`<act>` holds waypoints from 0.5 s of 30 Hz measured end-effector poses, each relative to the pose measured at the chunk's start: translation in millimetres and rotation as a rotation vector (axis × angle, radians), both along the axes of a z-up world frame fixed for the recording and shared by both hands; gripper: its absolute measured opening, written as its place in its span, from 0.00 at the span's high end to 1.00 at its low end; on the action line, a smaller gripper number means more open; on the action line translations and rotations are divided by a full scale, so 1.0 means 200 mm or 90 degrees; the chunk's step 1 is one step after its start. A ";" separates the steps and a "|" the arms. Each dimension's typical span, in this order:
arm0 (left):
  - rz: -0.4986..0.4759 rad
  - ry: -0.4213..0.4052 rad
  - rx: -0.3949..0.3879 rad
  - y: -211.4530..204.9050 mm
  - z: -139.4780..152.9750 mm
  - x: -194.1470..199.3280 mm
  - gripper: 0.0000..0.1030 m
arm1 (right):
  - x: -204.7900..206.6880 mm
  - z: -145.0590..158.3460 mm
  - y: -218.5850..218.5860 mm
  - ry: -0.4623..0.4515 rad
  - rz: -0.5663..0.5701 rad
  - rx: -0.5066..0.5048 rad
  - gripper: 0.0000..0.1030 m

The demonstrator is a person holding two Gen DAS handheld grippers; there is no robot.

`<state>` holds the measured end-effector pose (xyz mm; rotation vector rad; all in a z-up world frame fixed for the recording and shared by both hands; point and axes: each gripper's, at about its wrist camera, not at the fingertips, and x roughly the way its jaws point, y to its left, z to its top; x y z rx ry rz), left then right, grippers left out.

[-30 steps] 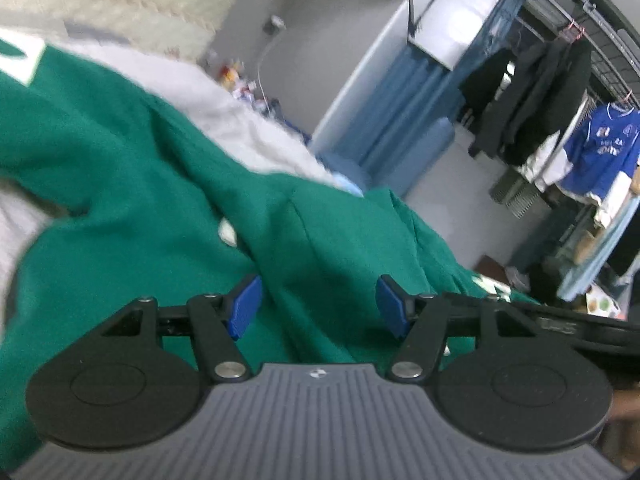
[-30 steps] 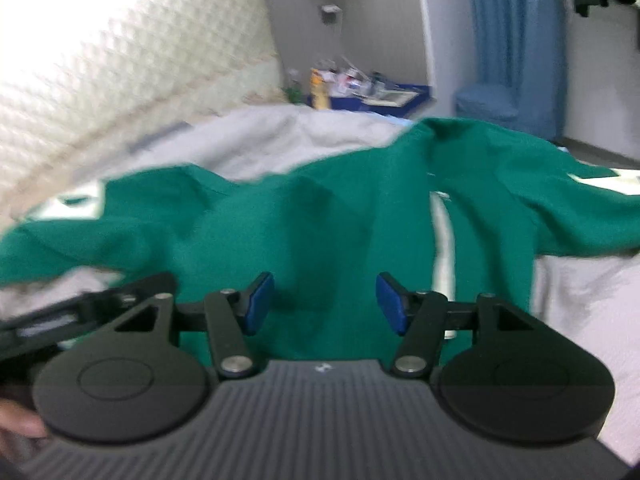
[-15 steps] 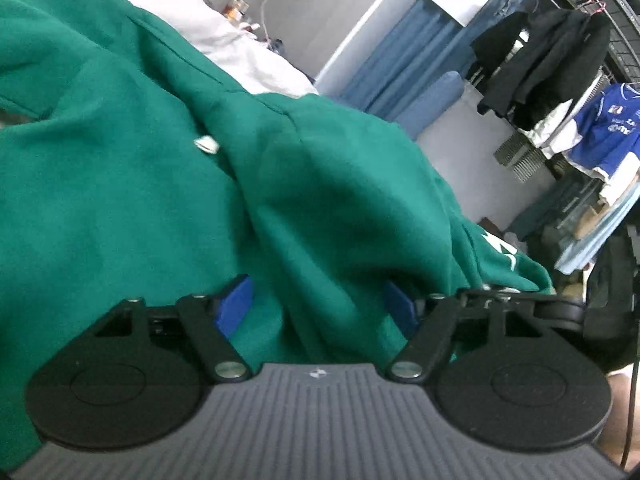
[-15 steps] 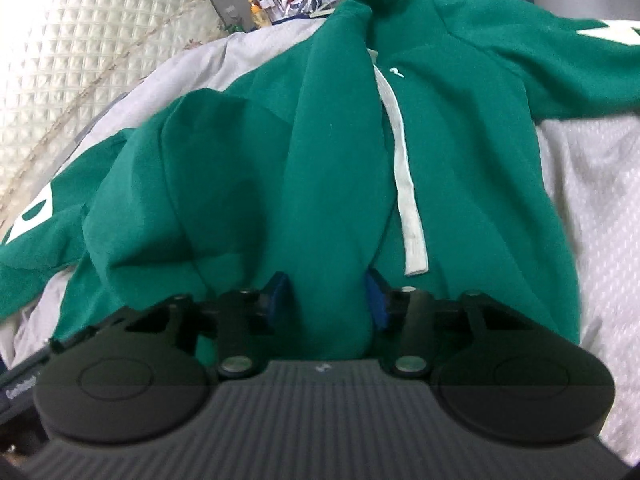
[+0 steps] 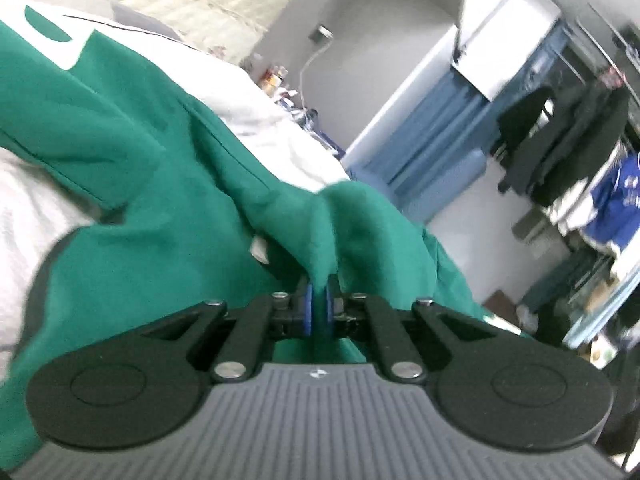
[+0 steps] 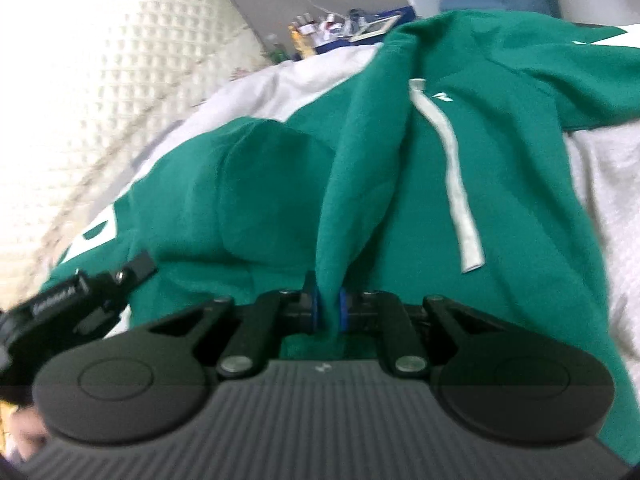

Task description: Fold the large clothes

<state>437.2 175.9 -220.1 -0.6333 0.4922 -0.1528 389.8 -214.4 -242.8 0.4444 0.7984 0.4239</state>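
A large green hoodie (image 5: pixel 132 168) with white lettering lies spread on a white-grey bed cover (image 5: pixel 28 216). My left gripper (image 5: pixel 318 300) is shut on a raised ridge of its green cloth. In the right wrist view the hoodie (image 6: pixel 256 184) shows a white drawstring (image 6: pixel 456 168), and my right gripper (image 6: pixel 328 304) is shut on another pinched fold of the green cloth. The left gripper's body (image 6: pixel 80 292) shows at the lower left of that view.
A quilted cream headboard (image 6: pixel 100 80) runs along the bed's far side. A cluttered bedside table (image 6: pixel 340 28) and blue curtains (image 5: pixel 432 136) stand beyond the bed. A clothes rack with dark jackets (image 5: pixel 560 140) and a blue shirt (image 5: pixel 616 208) stands at the right.
Both grippers were open above the hoodie, came down around folds of it, and have now shut on the green cloth and drawn it up into ridges.
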 end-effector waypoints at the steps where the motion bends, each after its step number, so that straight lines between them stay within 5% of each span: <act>1: 0.005 0.003 -0.005 0.02 0.01 -0.01 0.93 | 0.00 0.00 0.02 -0.001 0.008 -0.001 0.88; 7: 0.014 0.077 0.044 0.03 -0.04 -0.02 0.93 | 0.06 -0.11 0.10 0.055 0.024 -0.080 0.87; 15: 0.007 0.159 0.116 0.01 -0.14 0.04 0.92 | 0.04 -0.11 0.12 0.044 0.039 -0.123 0.86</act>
